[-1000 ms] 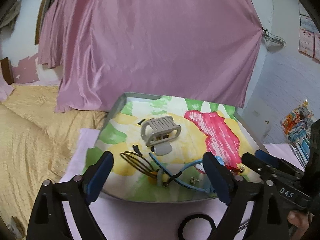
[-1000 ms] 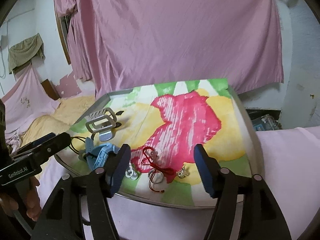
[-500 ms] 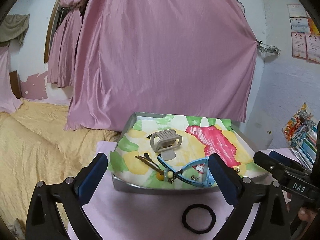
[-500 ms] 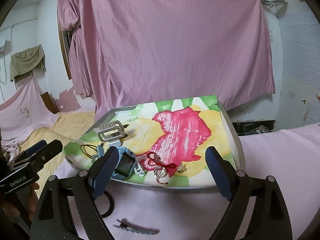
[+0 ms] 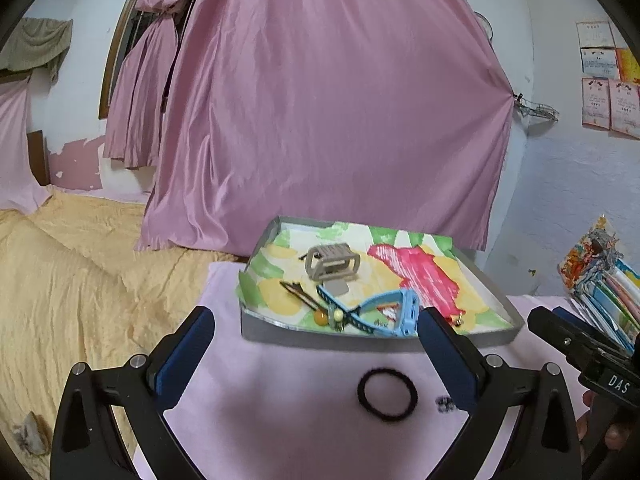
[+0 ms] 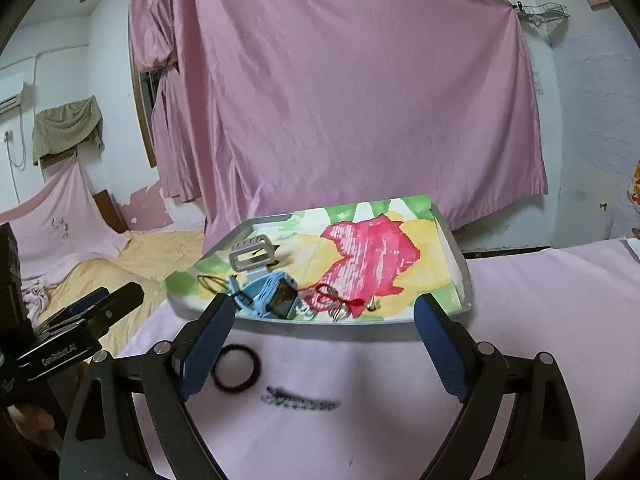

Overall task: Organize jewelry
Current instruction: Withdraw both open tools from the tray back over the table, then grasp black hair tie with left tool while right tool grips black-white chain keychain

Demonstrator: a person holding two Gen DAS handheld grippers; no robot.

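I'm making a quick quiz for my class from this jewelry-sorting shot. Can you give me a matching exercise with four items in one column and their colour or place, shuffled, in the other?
Items:
1. hair tie
2. watch
3. hair claw clip
4. cord

Descriptions:
A. light blue, at the tray's near edge
B. black ring, on the pink cloth outside the tray
C. red, lying on the tray's painted liner
D. grey-beige, toward the back left of the tray

Pairs: 1-B, 2-A, 3-D, 4-C
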